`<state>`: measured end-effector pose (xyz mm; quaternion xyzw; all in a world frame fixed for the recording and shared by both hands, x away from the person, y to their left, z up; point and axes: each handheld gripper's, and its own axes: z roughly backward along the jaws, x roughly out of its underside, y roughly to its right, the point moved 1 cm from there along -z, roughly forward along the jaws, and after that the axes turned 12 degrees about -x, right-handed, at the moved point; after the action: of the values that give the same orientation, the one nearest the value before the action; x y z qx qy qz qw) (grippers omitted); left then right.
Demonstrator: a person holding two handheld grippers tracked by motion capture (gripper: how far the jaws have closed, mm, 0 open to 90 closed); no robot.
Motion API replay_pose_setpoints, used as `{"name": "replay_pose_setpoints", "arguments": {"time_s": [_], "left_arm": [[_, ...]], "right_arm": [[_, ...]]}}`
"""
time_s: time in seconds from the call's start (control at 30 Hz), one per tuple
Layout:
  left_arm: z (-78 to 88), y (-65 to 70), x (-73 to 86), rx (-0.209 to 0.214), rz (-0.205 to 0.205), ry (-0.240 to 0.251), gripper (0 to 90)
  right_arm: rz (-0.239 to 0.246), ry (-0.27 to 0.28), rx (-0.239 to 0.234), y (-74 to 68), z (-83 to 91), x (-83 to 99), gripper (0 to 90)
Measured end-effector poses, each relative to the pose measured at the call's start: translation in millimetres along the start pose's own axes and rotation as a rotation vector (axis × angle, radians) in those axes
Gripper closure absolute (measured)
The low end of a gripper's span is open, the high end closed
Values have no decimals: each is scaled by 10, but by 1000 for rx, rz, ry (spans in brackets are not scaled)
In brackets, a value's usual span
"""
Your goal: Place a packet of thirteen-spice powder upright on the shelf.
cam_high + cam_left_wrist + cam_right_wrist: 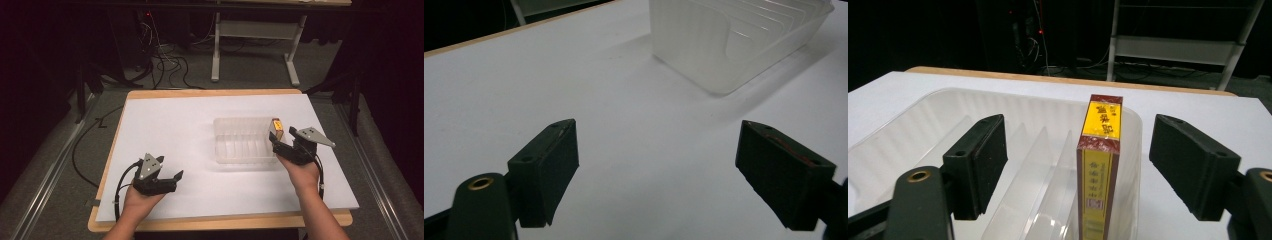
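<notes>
My table (150, 93) has a wooden edge and a white sheet (190, 130) over its top. Grey carpet floor (45, 165) around me, metal rails (52, 170) running along both sides. Black cables (167, 62) tangled on the floor beyond the table. White-legged bench (252, 30) at the back. Room dark, small red lights (1040, 31) glowing far off.

The left gripper (656, 175) holds its two black fingers (546, 167) spread wide apart, with nothing between them, low over the white surface (574, 75). Beyond the fingers stands a translucent ribbed plastic tray (729, 40), resting on the surface and casting a soft shadow toward the gripper. Left of the tray, the surface ends in a thin tan wooden edge (519, 29), with darkness past it.
</notes>
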<state>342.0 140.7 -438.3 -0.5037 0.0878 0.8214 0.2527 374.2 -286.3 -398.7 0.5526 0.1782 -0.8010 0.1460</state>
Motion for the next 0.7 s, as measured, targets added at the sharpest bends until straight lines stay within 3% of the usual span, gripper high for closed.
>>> {"name": "replay_pose_setpoints", "arguments": {"time_s": [0.33,0.7], "left_arm": [[6,163,-11,47,-21,-2,181],[-6,556,-25,145,-90,-13,181]], "right_arm": [[23,0,-68,-131,294,172,205],[40,19,-122,-379,693,460,220]]}}
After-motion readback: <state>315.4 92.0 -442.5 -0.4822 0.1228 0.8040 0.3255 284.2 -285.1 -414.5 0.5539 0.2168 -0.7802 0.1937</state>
